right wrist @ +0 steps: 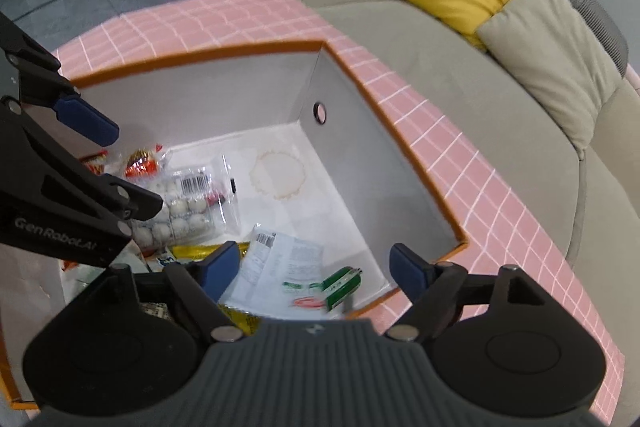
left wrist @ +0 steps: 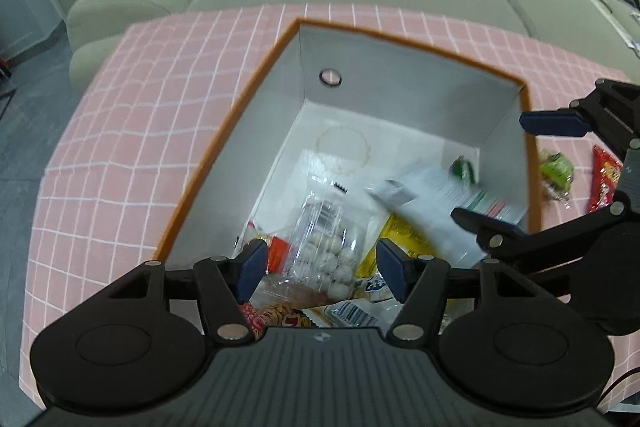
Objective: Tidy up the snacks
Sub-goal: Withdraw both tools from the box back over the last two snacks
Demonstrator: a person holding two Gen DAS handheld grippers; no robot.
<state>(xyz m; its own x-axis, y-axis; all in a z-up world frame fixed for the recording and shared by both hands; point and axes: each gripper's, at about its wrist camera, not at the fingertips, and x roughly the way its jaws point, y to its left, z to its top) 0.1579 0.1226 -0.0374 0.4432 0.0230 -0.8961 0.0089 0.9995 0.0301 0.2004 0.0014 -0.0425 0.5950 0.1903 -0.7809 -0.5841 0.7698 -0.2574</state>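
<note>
with both my left gripper (left wrist: pixel 320 269) and right gripper (right wrist: pixel 314 269) wide open and empty above the box (left wrist: pixel 224 163), i should lift clear, then fetch the green snack (left wrist: pixel 556 173) lying outside on the tablecloth (left wrist: pixel 120 131).

The one legible wording is "GenRobot.AI", printed in pale letters on the black body of the left hand-held gripper (right wrist: pixel 120 163), seen at the left edge of the right wrist view. A small round emblem (right wrist: pixel 311 329) sits on the ribbed grey housing of the right hand-held gripper (right wrist: pixel 316 267), too small to make out. Barcodes show on the clear pack of white balls (right wrist: pixel 188 203) and on the white printed packet (right wrist: pixel 280 263) in the box (right wrist: pixel 360 155), but their digits and the packet's fine print are too blurred to read.
</note>
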